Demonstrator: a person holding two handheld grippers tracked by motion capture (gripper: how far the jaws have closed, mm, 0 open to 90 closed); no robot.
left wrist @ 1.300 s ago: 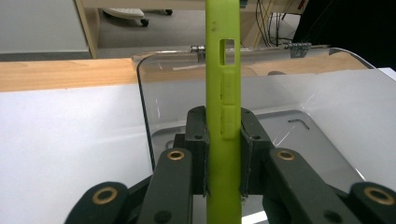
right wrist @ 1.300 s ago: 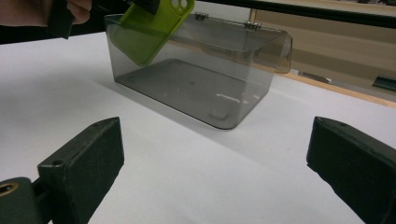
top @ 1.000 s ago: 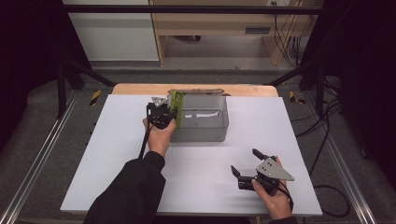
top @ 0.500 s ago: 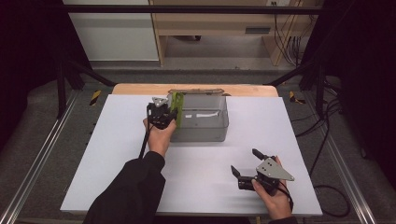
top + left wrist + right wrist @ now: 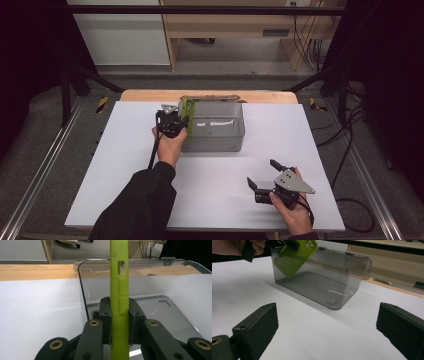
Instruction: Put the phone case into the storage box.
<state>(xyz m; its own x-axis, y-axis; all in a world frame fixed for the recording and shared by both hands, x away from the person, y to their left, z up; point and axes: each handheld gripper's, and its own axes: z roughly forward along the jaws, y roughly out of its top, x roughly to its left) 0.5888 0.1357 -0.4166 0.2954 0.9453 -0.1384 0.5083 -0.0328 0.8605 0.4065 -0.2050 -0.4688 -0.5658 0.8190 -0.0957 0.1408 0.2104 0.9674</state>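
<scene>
The left gripper is clamped on a green phone case, its pads pressing both flat sides so the case stands edge-on between the jaws in the left gripper view. In the high view the case sits at the left end of a clear smoky box, at about 11 o'clock from the table's centre, over the box's rim. The right gripper view shows the case tilted, its camera cut-out uppermost, partly inside the box at that end; the box's lid hangs open behind on two metal hinges. No brand, label or writing can be read on the case or box. The right gripper rests on the table at about 5 o'clock, well apart from the box, jaws spread wide with nothing between them.
</scene>
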